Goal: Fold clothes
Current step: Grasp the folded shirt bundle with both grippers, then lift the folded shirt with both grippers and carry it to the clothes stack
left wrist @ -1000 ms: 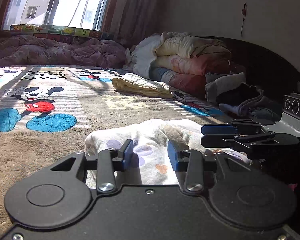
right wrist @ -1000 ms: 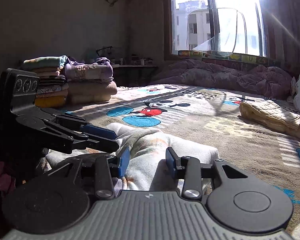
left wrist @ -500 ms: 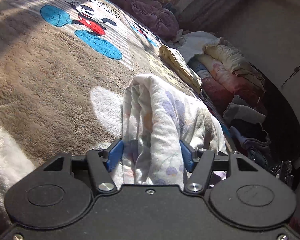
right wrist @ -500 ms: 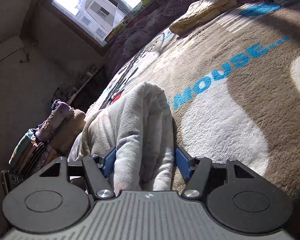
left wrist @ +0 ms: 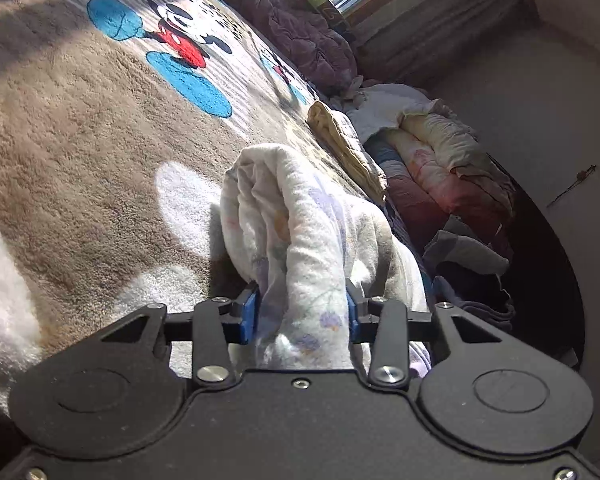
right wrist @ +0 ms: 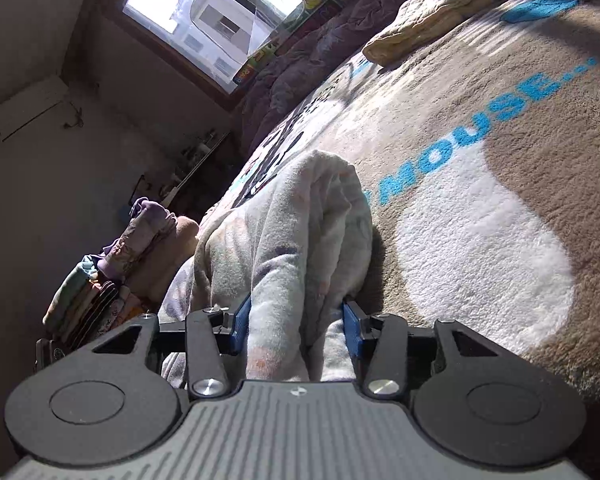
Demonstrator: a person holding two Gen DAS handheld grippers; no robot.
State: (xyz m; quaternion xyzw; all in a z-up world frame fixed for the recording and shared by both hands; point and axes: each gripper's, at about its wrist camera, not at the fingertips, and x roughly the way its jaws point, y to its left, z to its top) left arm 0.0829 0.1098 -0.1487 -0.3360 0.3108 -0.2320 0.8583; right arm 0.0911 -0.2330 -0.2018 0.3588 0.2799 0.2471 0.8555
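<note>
A thick, folded white fleece garment with a pale floral print point(left wrist: 296, 208) lies on the Mickey Mouse blanket point(left wrist: 80, 128). My left gripper point(left wrist: 300, 314) is shut on one bunched end of it, and the blue pads point(left wrist: 249, 316) press into the cloth from both sides. In the right wrist view the same garment point(right wrist: 300, 224) runs away from the camera over the blanket point(right wrist: 480, 208). My right gripper point(right wrist: 296, 326) is shut on its other end. The cloth hides the fingertips in both views. Neither gripper shows in the other's view.
A folded yellow cloth point(left wrist: 340, 140) point(right wrist: 428, 20) lies further along the bed. Rolled quilts point(left wrist: 440, 160) and dark clothes point(left wrist: 472, 276) pile up at the wall. A purple duvet point(right wrist: 308, 60) lies under the window. A stack of folded clothes point(right wrist: 100, 280) stands at the left.
Both grippers have tilted down and slid round the ends of the garment. Since half a second ago the jaws of each have narrowed onto the cloth.
</note>
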